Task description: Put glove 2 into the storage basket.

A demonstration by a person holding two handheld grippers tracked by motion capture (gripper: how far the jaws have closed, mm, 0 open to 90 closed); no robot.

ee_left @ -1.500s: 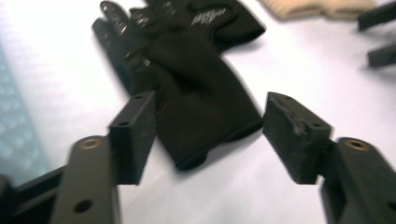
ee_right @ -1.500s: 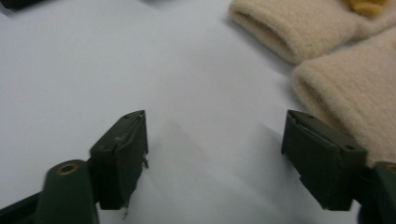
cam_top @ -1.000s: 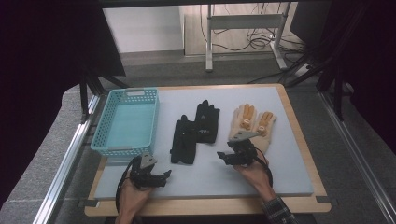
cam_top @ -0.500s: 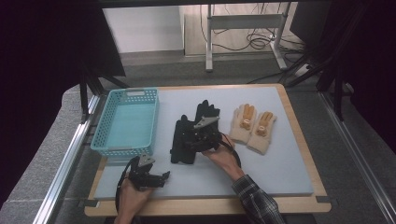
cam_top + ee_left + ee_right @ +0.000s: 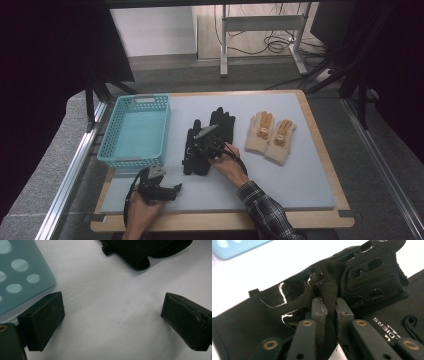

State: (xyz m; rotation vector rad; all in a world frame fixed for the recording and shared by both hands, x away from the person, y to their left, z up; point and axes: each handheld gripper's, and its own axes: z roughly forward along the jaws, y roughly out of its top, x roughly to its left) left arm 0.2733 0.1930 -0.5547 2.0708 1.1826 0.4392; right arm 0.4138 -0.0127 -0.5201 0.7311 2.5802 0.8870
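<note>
A wooden-edged table point(image 5: 320, 150) carries a grey mat point(image 5: 300, 175). A teal basket point(image 5: 136, 131) stands at its left, a tan glove pair point(image 5: 270, 136) at its right, and black gloves point(image 5: 220, 126) lie between them. The right gripper point(image 5: 329, 308) has just been closing, its jaws pinching a fold of black glove. The left gripper point(image 5: 112, 322), near the front edge, rests wide apart over bare mat

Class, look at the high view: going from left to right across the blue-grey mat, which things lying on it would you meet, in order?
Turquoise plastic basket → pair of black gloves, with the right gripper shut on a fold of one → pair of cream knitted gloves with orange patches.
</note>
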